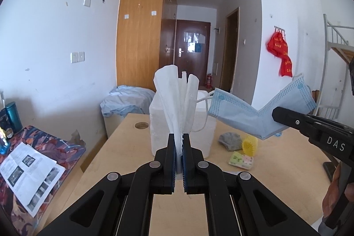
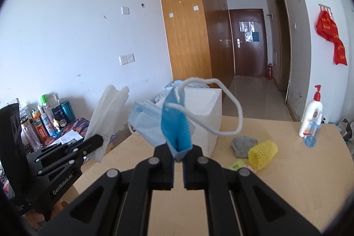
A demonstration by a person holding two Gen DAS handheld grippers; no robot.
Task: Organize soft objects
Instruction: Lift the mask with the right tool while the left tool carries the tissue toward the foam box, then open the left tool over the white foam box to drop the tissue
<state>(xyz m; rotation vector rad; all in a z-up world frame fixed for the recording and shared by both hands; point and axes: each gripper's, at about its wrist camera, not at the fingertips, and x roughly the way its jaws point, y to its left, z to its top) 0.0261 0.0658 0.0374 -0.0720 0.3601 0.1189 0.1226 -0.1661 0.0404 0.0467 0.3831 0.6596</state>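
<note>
On my left wrist camera, the left gripper (image 1: 179,143) is pressed together on a white tissue (image 1: 176,98), which fans upward from between the fingers and stands in front of the white foam box (image 1: 203,138). I take that box as my landmark: it sits on the light wooden table (image 1: 124,160), towards the far end. My right gripper (image 2: 178,155) is pinching a blue surgical mask (image 2: 176,125) by its folded lower edge; the mask is held in the air in front of the box, bent into a V in the left view, with one white ear loop (image 2: 230,103) curling out across the box's right side. From the right camera the left gripper shows to the left of the box, off the table edge, with the tissue rising from it. On the table just right of the box lies a gray crumpled cloth (image 2: 243,145), and touching it on the side away from the box is a yellow foam net sleeve (image 2: 263,154). Nearer to me than those two lies a pale green and pink sponge (image 1: 241,159). Well to the right of the box, at the far table edge, stands a white pump bottle with a red top (image 2: 312,114). Left of the box, beyond the table, a printed paper sheet (image 1: 28,174) lies on a patterned cloth surface.
</note>
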